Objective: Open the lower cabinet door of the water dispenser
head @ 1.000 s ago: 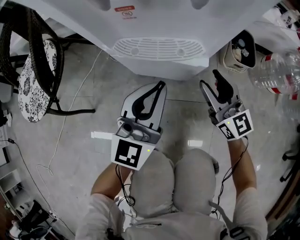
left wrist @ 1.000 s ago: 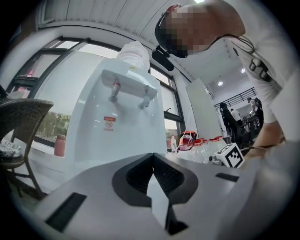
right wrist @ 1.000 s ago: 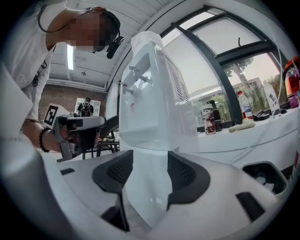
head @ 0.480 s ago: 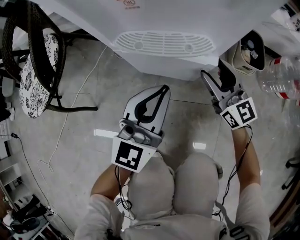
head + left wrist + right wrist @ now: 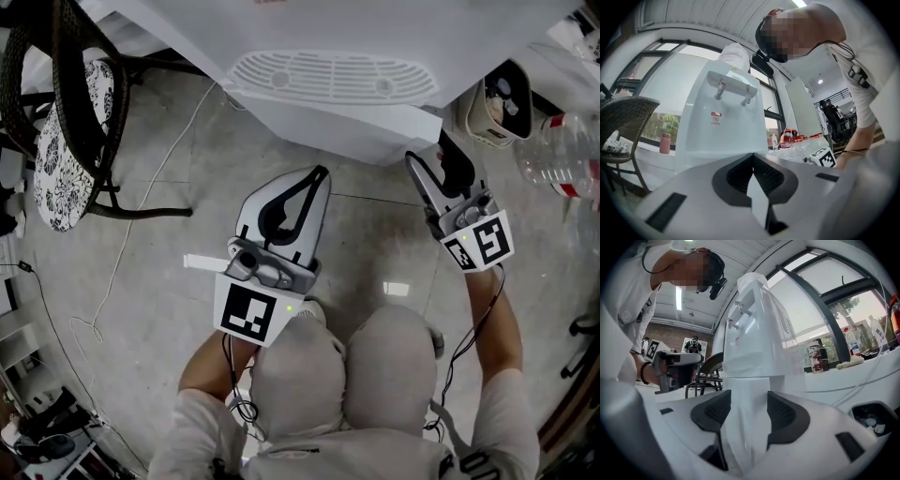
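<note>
The white water dispenser (image 5: 375, 37) stands ahead of me, its drip grille (image 5: 333, 77) above the lower cabinet front (image 5: 347, 131). My left gripper (image 5: 322, 173) is shut and empty, held short of the cabinet front. In the left gripper view its tips (image 5: 752, 159) meet, with the dispenser (image 5: 724, 126) beyond them. My right gripper (image 5: 428, 152) is open at the dispenser's right front corner. In the right gripper view the lower cabinet's (image 5: 745, 413) vertical edge shows in the gap of the right gripper (image 5: 749, 416). The pads do not visibly press on it.
A dark wicker chair with a patterned cushion (image 5: 66, 141) stands at the left. A white cable (image 5: 141, 225) trails over the floor. A clear plastic bottle (image 5: 562, 150) and a small white container (image 5: 497, 103) sit at the right. My knees (image 5: 347, 366) are just behind the grippers.
The right gripper has come closer to the dispenser's right front corner, with its jaws a little wider. The left gripper stays shut and has hardly shifted.
</note>
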A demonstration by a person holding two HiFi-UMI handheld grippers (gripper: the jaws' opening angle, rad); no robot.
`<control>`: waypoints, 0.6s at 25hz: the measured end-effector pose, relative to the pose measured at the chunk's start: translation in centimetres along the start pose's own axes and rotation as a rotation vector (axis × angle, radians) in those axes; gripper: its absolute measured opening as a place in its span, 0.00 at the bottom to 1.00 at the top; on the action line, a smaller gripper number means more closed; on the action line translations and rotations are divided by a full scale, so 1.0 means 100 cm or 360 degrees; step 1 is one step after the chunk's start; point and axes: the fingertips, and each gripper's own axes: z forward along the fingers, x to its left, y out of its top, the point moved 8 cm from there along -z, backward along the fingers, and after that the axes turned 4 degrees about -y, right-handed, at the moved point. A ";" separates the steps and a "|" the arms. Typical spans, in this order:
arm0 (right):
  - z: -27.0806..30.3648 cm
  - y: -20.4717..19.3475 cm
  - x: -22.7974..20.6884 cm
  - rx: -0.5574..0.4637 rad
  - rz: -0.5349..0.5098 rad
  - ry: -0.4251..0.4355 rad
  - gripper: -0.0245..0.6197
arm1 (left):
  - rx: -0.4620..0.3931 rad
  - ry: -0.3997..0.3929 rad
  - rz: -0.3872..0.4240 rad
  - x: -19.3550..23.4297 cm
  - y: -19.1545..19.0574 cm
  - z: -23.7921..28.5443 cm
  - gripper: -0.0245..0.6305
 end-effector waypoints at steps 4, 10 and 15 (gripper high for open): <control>-0.020 -0.001 0.022 0.0029 -0.0012 0.0104 0.41 | -0.0029 0.0023 0.0007 0.001 0.006 -0.008 0.04; -0.043 0.000 0.059 0.0058 -0.0066 0.0223 0.26 | -0.0016 0.0079 0.0020 0.003 0.007 -0.023 0.04; -0.046 -0.001 0.084 0.0081 -0.0072 0.0298 0.25 | 0.0051 0.0140 0.0071 0.009 0.005 -0.040 0.04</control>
